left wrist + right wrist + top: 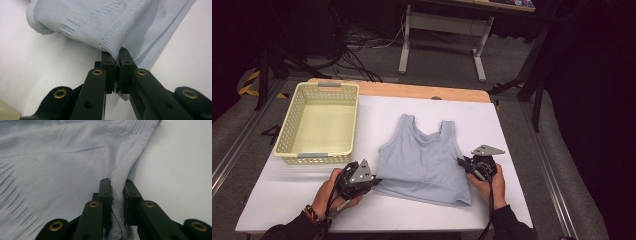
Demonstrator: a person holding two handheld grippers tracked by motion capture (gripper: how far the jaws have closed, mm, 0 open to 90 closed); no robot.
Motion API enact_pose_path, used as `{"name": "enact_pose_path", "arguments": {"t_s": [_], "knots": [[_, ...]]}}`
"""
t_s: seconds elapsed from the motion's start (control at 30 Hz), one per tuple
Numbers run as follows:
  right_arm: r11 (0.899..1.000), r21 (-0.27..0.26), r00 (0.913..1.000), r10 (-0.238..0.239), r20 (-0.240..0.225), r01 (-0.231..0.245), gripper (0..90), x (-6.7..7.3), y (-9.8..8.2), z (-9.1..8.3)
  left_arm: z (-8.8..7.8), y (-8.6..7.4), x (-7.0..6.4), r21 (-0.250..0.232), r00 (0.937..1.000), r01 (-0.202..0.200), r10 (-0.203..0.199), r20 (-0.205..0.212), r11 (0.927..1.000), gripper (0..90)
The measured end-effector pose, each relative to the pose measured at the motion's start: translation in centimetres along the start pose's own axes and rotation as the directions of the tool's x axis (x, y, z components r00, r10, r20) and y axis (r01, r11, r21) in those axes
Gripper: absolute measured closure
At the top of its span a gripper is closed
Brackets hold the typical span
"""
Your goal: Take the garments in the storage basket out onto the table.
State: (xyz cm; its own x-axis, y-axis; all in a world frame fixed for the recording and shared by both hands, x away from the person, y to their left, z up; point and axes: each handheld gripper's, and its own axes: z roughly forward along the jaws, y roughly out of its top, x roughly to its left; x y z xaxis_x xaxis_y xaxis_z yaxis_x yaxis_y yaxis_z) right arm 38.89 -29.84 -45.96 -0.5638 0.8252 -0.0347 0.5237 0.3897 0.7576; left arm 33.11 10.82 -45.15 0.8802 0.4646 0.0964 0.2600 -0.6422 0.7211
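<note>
While the high view takes in the whole white table (pixel 512 125), with a pale yellow basket (pixel 319 122) at its far left and a light blue top (pixel 424 160) lying flat near the middle, it hides the jaws. The left gripper (pixel 116 58) view shows its jaws pinched tight on the top's lower corner hem. The right gripper (pixel 117 187) view shows its jaws clamped on the ribbed side edge.

basket (pixel 319 125) left of top (pixel 424 160) | both on table (pixel 507 130)
</note>
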Motion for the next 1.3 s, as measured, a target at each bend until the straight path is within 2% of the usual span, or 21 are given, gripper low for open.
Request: {"name": "enact_pose_path", "arguments": {"t_s": [0.17,0.23,0.37,0.43,0.5,0.53,0.57,0.6,0.67,0.7,0.77,0.8,0.83,0.87,0.9,0.93,1.0,1.07,1.17,1.23,1.3], "knots": [[1.0,0.001,0.9989,-0.029,0.038,0.029,79.2,0.2,0.7,0.6,0.1,-0.5,-1.4,0.012,0.9996,0.006,-0.006,0.028,0.9999,85.5],[1.0,-0.006,0.9988,-0.007,0.048,0.007,76.3,-0.2,0.6,0.4,-0.2,-0.7,-2.1,0.005,0.9998,0.006,-0.007,0.021,1.0,84.5],[1.0,-0.012,0.9977,0.011,0.066,-0.011,75.9,-0.6,0.4,-0.2,-0.8,-0.8,-2.4,-0.017,0.9996,0.022,-0.022,0.018,0.9996,79.1],[0.999,-0.031,0.9968,0.014,0.079,-0.012,75.9,-0.9,0.4,-0.7,-1.4,-1.0,-2.4,-0.038,0.9992,0.034,-0.033,0.022,0.9987,77.2],[0.999,-0.051,0.9959,0.006,0.09,-0.001,77.9,-0.9,0.7,-1.1,-2.5,-0.8,-2.5,-0.128,0.9994,0.035,-0.035,0.003,0.9912,72.4],[0.998,-0.067,0.9949,0.003,0.101,0.003,79.0,-1.0,1.0,-1.4,-2.8,-0.5,-2.5,-0.152,0.9996,0.028,-0.029,0.002,0.9879,69.5],[0.998,-0.067,0.9949,0.003,0.101,0.003,79.0,-1.0,1.0,-1.4,-2.8,-0.5,-2.5,-0.152,0.9996,0.028,-0.029,0.002,0.9879,69.7],[0.996,-0.086,0.9944,0.006,0.106,0.003,79.9,-1.0,1.2,-1.7,-3.1,-0.2,-2.5,-0.184,0.9996,0.026,-0.024,0.014,0.9826,69.7],[0.989,-0.149,0.996,0.024,0.087,-0.01,84.5,-1.5,2.5,-2.4,-3.3,0.5,-2.3,-0.209,0.9996,0.026,-0.023,0.017,0.9776,69.1],[0.989,-0.149,0.996,0.024,0.087,-0.01,84.5,-1.5,2.5,-2.4,-3.3,0.5,-2.3,-0.209,0.9996,0.026,-0.023,0.017,0.9776,69.1],[0.981,-0.186,0.9973,-0.039,0.061,0.05,89.6,-1.0,4.4,-2.3,-2.4,0.9,-1.9,-0.193,0.9994,0.033,-0.03,0.019,0.9807,69.4],[0.981,-0.186,0.9973,-0.039,0.061,0.05,89.6,-1.0,4.4,-2.3,-2.4,0.9,-1.9,-0.193,0.9994,0.033,-0.03,0.019,0.9807,70.9],[0.978,-0.18,0.9941,-0.101,0.039,0.106,89.8,-0.6,5.7,-1.3,-1.8,1.1,-1.7,-0.183,0.9993,0.032,-0.028,0.025,0.9825,72.4],[0.978,-0.18,0.9941,-0.101,0.039,0.106,89.8,-0.6,5.7,-1.3,-1.2,1.1,-1.6,-0.169,0.9995,0.023,-0.019,0.026,0.9853,72.4],[0.978,-0.126,0.9861,-0.166,0.009,0.165,89.9,-0.3,6.9,0.4,-0.5,1.1,-1.5,-0.149,0.9994,0.008,-0.003,0.035,0.9888,77.5],[0.977,-0.099,0.9822,-0.187,0.01,0.188,89.9,-0.2,7.3,1.3,0.2,1.0,-1.3,-0.142,0.9984,0.004,0.004,0.057,0.9899,78.1],[0.976,-0.06,0.978,-0.208,-0.008,0.208,89.9,-0.4,8.0,3.1,2.0,0.6,-0.7,-0.093,0.9971,0.007,0.0,0.076,0.9956,80.5],[0.976,-0.051,0.9765,-0.215,-0.017,0.214,89.9,-0.5,8.3,3.8,2.3,0.4,-0.4,-0.085,0.996,0.021,-0.014,0.089,0.9962,80.9],[0.972,0.022,0.9722,-0.231,-0.038,0.232,89.8,-0.7,8.6,6.8,2.7,0.1,-0.1,-0.069,0.9943,0.034,-0.027,0.103,0.9971,82.1],[0.97,0.046,0.9706,-0.238,-0.032,0.24,89.8,-0.7,8.6,7.5,2.8,0.1,-0.1,-0.062,0.9936,0.041,-0.034,0.108,0.9972,78.6],[0.954,0.108,0.9602,-0.279,-0.005,0.278,89.7,-0.4,8.4,9.0,3.0,0.0,-0.3,-0.055,0.9942,0.041,-0.036,0.101,0.9976,78.1]]}}
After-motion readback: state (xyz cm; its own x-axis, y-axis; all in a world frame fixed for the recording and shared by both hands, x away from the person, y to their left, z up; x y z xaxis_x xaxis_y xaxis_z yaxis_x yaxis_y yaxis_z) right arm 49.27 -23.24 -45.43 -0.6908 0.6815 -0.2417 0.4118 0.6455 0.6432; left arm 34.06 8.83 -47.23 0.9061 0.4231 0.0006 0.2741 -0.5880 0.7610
